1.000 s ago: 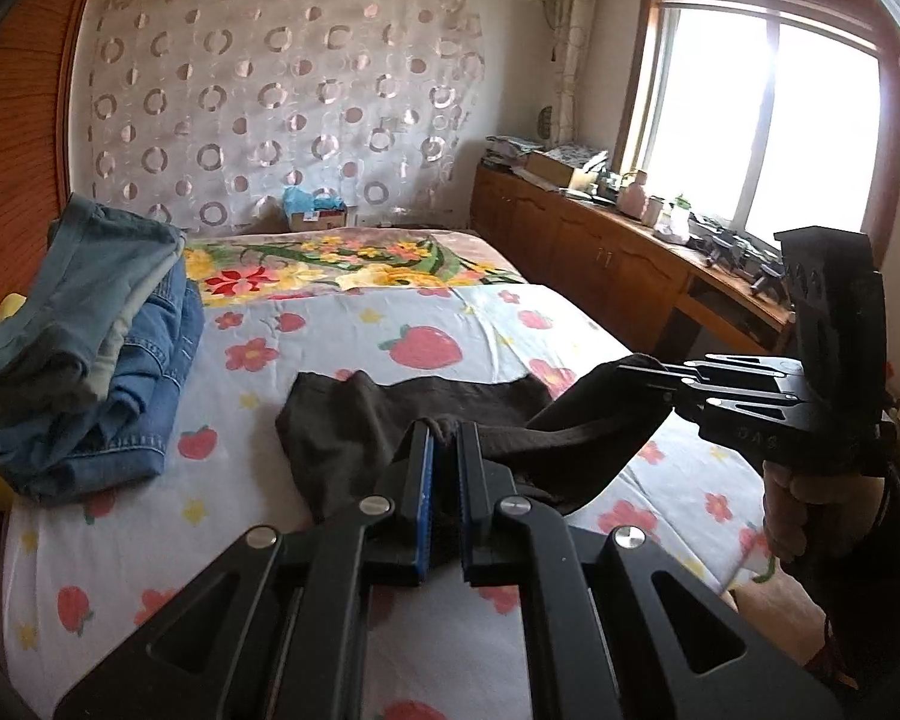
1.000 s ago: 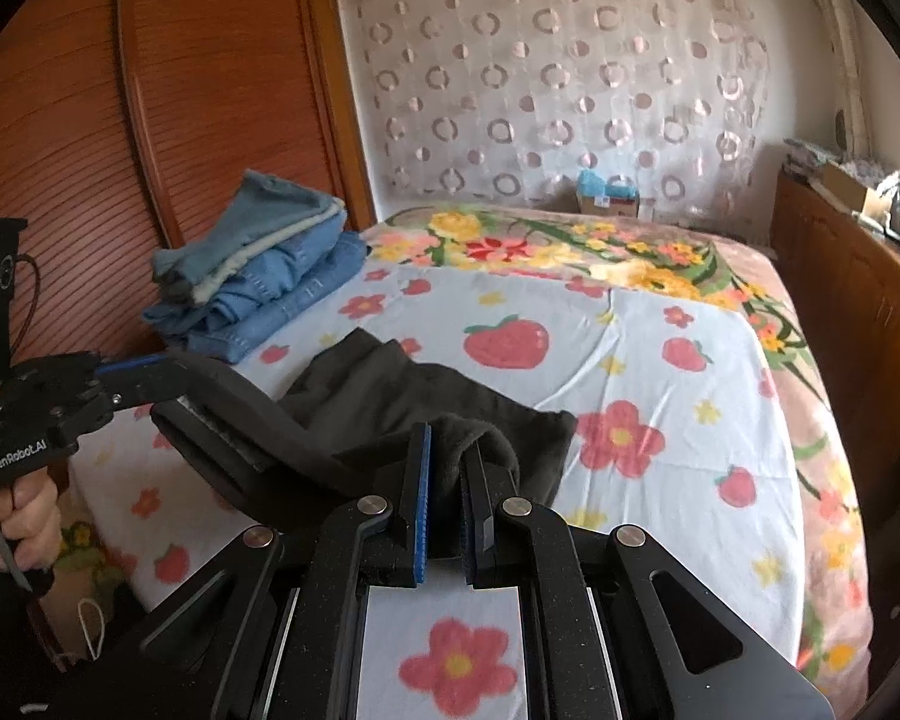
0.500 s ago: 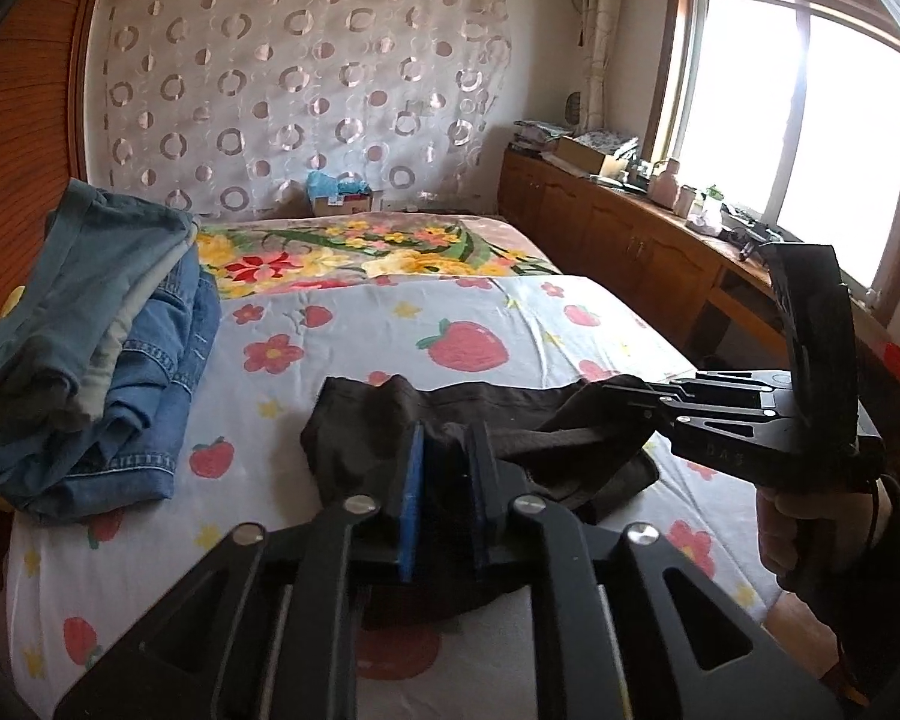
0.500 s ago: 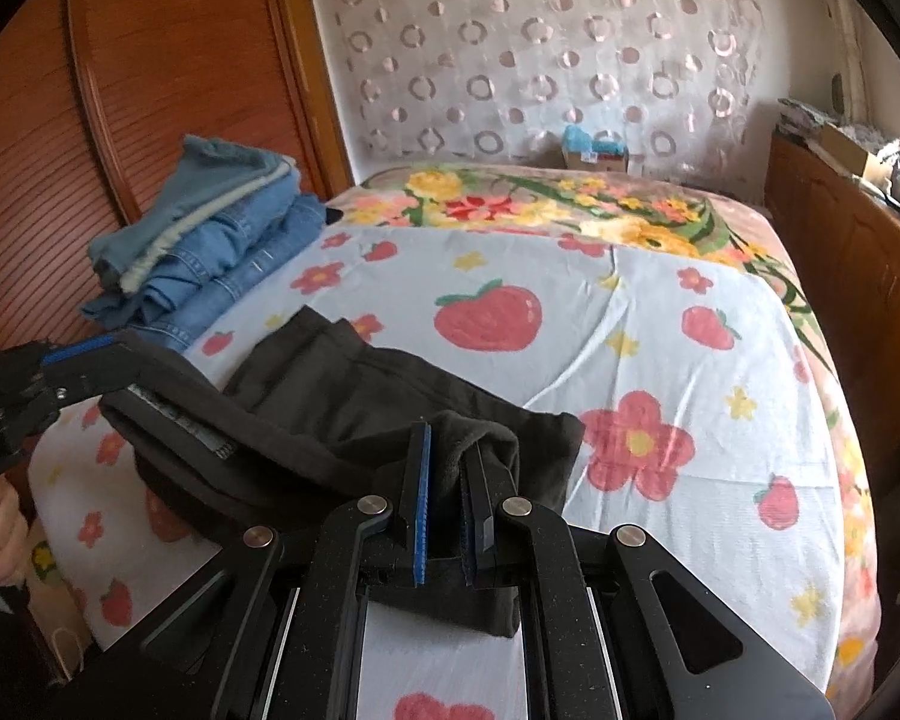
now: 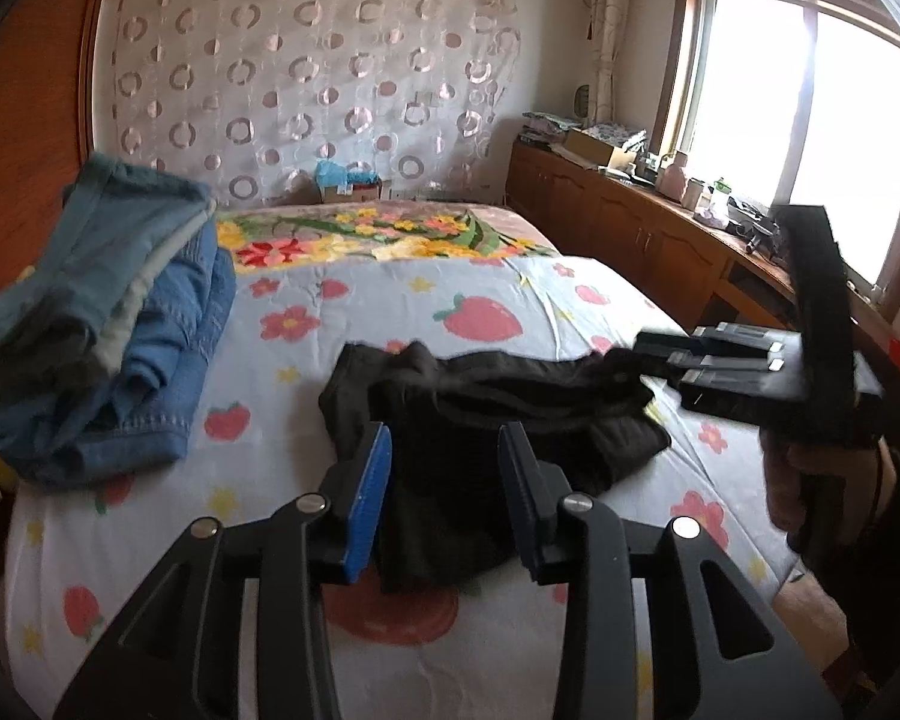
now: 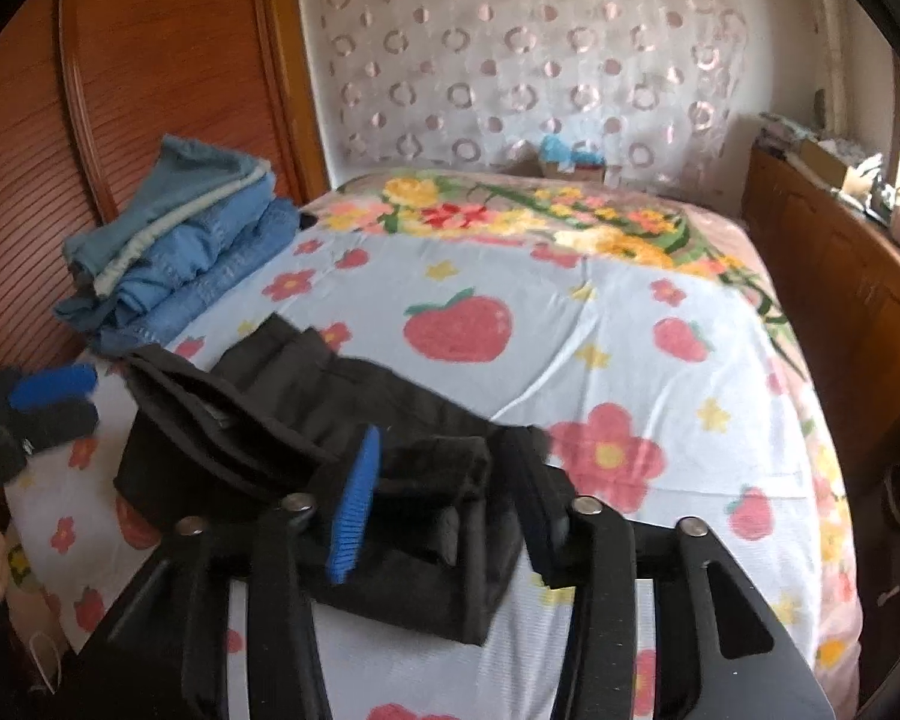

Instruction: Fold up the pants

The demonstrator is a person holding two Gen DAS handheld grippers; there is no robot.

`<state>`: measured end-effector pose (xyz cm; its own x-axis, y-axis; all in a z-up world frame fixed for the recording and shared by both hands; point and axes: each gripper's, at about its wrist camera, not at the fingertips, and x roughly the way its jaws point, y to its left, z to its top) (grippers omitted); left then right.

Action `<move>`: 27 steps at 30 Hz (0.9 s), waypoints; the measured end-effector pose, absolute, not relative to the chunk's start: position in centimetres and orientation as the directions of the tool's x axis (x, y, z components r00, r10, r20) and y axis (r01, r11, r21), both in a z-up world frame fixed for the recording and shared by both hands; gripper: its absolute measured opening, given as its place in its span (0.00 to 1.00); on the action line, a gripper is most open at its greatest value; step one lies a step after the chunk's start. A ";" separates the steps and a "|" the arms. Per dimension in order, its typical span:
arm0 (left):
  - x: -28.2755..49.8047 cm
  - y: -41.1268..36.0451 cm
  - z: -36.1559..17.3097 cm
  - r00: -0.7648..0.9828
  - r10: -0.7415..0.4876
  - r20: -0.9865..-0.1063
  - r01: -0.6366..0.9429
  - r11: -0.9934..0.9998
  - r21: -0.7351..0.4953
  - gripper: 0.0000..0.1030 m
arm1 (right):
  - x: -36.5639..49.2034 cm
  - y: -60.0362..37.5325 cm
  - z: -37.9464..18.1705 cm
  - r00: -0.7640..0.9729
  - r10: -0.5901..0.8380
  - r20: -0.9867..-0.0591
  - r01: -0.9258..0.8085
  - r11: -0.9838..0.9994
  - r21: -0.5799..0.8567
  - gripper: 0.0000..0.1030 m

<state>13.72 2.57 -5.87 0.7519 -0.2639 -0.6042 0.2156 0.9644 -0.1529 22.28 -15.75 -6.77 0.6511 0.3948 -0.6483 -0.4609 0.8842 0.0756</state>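
Bed [image 5: 510, 312] in strawberry print, jeans stack [image 5: 120, 330] at its left edge. Dark pants [image 5: 480, 408] folded near the foot edge, apparently just released. Left claw [image 5: 444, 480] spread, empty; right claw [image 6: 444, 498] spread over the cloth's corner. Probably next: regrasp for another fold, or flatten. Fold edges blurred, layers indistinct.

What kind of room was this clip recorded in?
A home bedroom, most likely: a bed with a strawberry-print sheet, folded jeans stacked beside the dark pants, and wooden cabinets under a window.
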 end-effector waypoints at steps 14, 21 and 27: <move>13.9 2.3 -10.0 0.678 -0.254 -0.690 0.201 0.967 -0.158 0.35 | 20.0 -17.3 -10.2 0.576 0.398 -0.714 -0.502 0.862 0.075 0.42; 14.5 2.1 -11.1 0.657 -0.226 -0.719 0.190 0.973 -0.132 0.35 | 20.1 -17.0 -11.2 0.550 0.396 -0.736 -0.504 0.860 0.086 0.42; 14.9 2.0 -11.5 0.647 -0.224 -0.729 0.188 0.973 -0.132 0.34 | 20.1 -17.0 -11.6 0.542 0.395 -0.742 -0.505 0.859 0.088 0.40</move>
<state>14.90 2.00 -11.48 0.6466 -0.2241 -0.7291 0.1880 0.9732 -0.1324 20.11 -17.03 -11.60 0.5418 0.3949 -0.7419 -0.5048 0.8587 0.0884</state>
